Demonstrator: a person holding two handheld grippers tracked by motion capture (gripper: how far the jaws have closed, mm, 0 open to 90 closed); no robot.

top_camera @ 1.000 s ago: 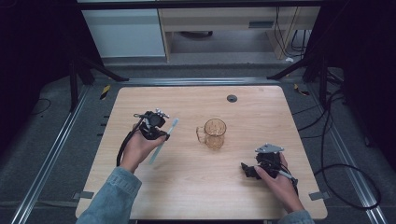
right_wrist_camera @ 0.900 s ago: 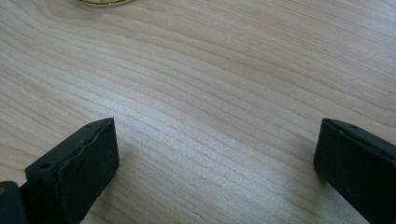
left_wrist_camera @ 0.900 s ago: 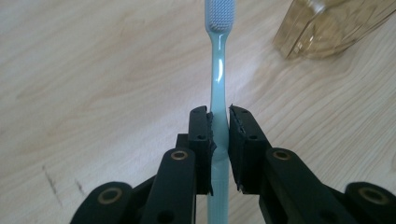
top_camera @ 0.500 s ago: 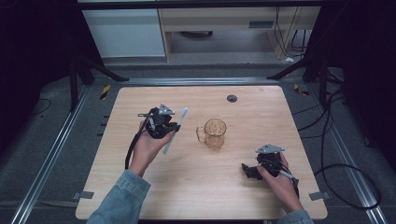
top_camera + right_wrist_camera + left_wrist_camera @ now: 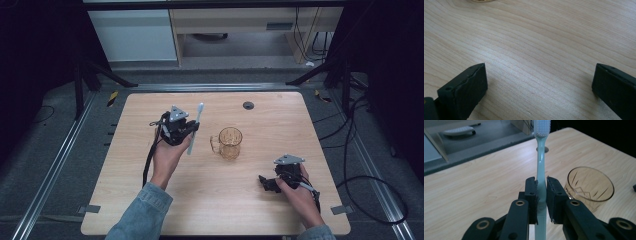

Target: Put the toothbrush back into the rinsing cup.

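As the scene stands, findings run from largest item to smallest.

Counter: wooden counter (image 5: 280, 210), pale grain, carrying one vessel; a small dark round fitting (image 5: 248, 105) sits near its far edge.

Glass mug: amber-tinted glass mug (image 5: 230, 143) upright near the middle of the counter, handle towards the person's left. Contents: nothing visible inside in the left gripper view (image 5: 589, 186); the interior looks bare.

Left claw: left claw (image 5: 186, 131) held above the counter, just left of the mug and apart from it. Jaws closed tight on the toothbrush handle, pads pressing both sides.

Right claw: right claw (image 5: 264, 183) low over the counter at the near right, well apart from the mug. Jaws stand wide, bare wood between them, nothing held.

Toothbrush: pale green toothbrush (image 5: 540, 170), gripped around mid-handle, bristle head (image 5: 200, 106) pointing away from the person, tail end sticking out below the jaws. Not in the mug; it sits left of the rim.

Risk, tipping: judged likely if the brush tail strikes the rim or handle on the way in, since the mug is unsteadied by the right claw.

Risk, slip: the smooth narrow handle may pivot between the pads when tilted towards the opening.

Risk, drop: a release off-centre could send the brush over the rim onto the counter.
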